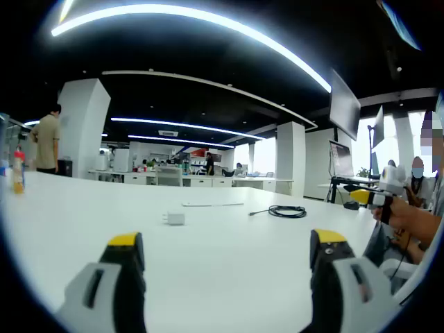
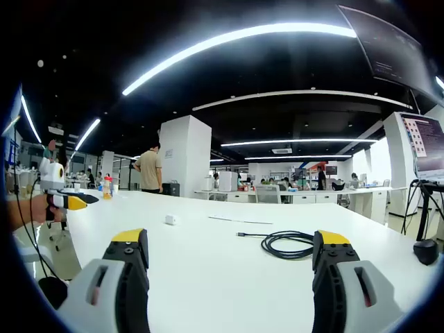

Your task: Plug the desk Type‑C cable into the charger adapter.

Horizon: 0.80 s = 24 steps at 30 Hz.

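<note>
In the left gripper view, the left gripper (image 1: 225, 253) holds its grey, yellow-tipped jaws wide apart over bare white tabletop, nothing between them. The right gripper (image 2: 230, 251) in its own view stands the same way, jaws wide and empty. The broad white table (image 1: 229, 277) lies open ahead of both, with free room on every side of the small white cube-shaped charger adapter (image 1: 175, 218), which sits alone beyond the left jaw tips. The coiled black Type-C cable (image 1: 286, 211) lies to the adapter's right and slightly farther, well apart from it, its plug end pointing toward the adapter. A thin flat white strip (image 1: 212, 204) lies just behind the adapter. A person's hand (image 1: 394, 211) grips the other gripper at the table's right edge. Farther back, colourful bottles (image 1: 16, 170) stand at the left edge, then white pillars, office desks, a standing person (image 1: 47, 139) and ceiling light strips.
</note>
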Each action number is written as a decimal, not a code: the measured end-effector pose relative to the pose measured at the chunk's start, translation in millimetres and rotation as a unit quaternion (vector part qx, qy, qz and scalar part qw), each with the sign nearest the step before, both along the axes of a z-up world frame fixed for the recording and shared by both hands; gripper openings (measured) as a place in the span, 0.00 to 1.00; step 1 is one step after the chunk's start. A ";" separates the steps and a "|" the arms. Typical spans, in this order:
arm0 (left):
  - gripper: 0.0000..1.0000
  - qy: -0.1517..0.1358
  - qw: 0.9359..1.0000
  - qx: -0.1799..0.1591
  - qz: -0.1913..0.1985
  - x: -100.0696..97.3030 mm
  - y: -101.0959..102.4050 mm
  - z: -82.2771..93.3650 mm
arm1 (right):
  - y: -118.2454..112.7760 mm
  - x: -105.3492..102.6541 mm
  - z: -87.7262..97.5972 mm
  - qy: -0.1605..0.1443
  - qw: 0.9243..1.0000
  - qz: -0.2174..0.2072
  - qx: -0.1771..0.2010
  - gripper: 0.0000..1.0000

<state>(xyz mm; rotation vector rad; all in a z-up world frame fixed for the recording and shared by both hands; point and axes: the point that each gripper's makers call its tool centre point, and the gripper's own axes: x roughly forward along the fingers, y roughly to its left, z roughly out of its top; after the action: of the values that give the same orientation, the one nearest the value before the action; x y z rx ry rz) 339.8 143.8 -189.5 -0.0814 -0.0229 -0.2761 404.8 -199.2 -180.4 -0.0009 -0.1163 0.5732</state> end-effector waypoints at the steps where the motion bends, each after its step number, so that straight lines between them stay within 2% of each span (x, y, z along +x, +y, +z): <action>1: 1.00 -0.003 1.000 -0.001 0.001 0.0 0.3 1.4 | -0.2 -0.5 1.0 -0.002 1.000 0.000 0.001 1.00; 10: 1.00 -0.001 1.000 0.013 0.009 2.0 0.3 -0.2 | -2.8 -0.1 -0.1 -0.001 1.000 -0.001 0.004 1.00; 24: 1.00 -0.003 1.000 0.012 0.018 9.8 4.7 0.7 | 0.1 2.0 -5.3 0.007 1.000 0.000 0.001 1.00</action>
<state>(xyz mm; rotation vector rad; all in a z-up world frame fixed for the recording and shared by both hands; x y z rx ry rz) 349.7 148.5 -188.8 -0.0556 -0.0279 -0.2400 406.8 -199.1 -185.6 0.0060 -0.1032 0.5721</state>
